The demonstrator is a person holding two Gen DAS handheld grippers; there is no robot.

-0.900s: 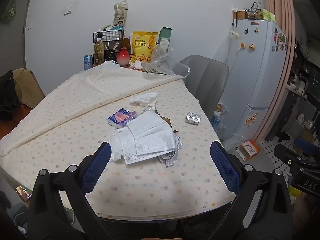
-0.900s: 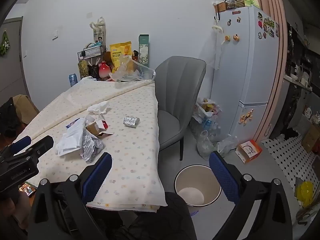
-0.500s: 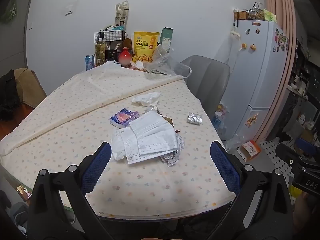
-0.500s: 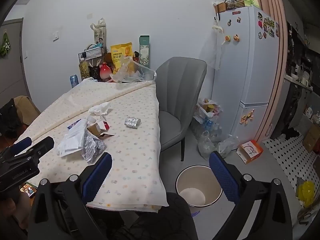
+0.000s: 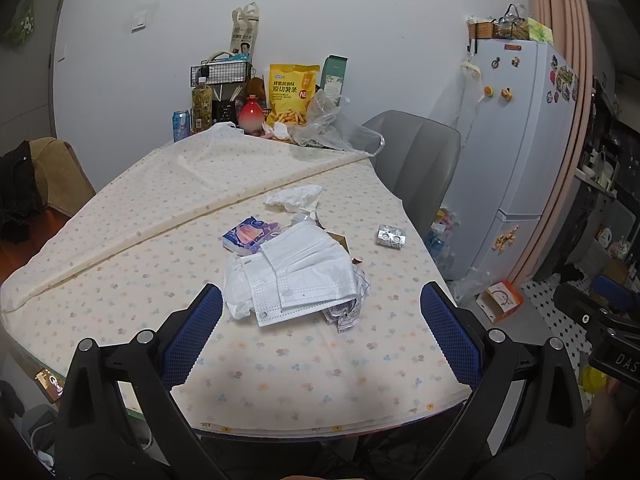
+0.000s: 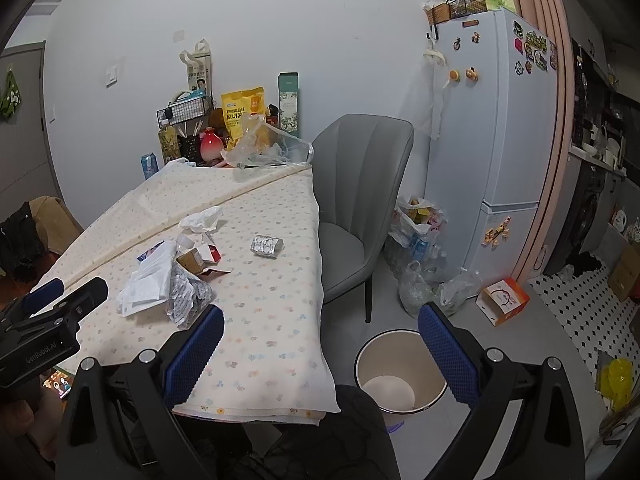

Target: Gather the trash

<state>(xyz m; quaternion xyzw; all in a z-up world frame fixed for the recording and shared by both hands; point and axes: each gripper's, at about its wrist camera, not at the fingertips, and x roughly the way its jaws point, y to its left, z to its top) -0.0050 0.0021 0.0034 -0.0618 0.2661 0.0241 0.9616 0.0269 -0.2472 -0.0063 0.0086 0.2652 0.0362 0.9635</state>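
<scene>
A pile of trash lies on the table (image 5: 120, 280): white face masks (image 5: 300, 276), a crumpled foil wrapper (image 5: 348, 312), a purple tissue pack (image 5: 250, 234), a crumpled tissue (image 5: 294, 197) and a silver blister pack (image 5: 390, 236). My left gripper (image 5: 320, 332) is open and empty, just short of the masks. My right gripper (image 6: 320, 352) is open and empty, over the table's near corner. The pile (image 6: 160, 280), a small torn carton (image 6: 200, 258) and the blister pack (image 6: 266, 245) show in the right wrist view. A white bin (image 6: 400, 372) stands on the floor.
A grey chair (image 6: 360, 200) stands by the table's right side. Snack bag (image 5: 292, 94), bottles and a plastic bag (image 5: 332, 132) crowd the far end. A fridge (image 6: 500, 140), filled bags (image 6: 420, 232) and an orange box (image 6: 504, 300) are on the right.
Both grippers have drifted slightly; the views shifted a little, with the pile slightly to the right in each. Nothing was grasped or moved.
</scene>
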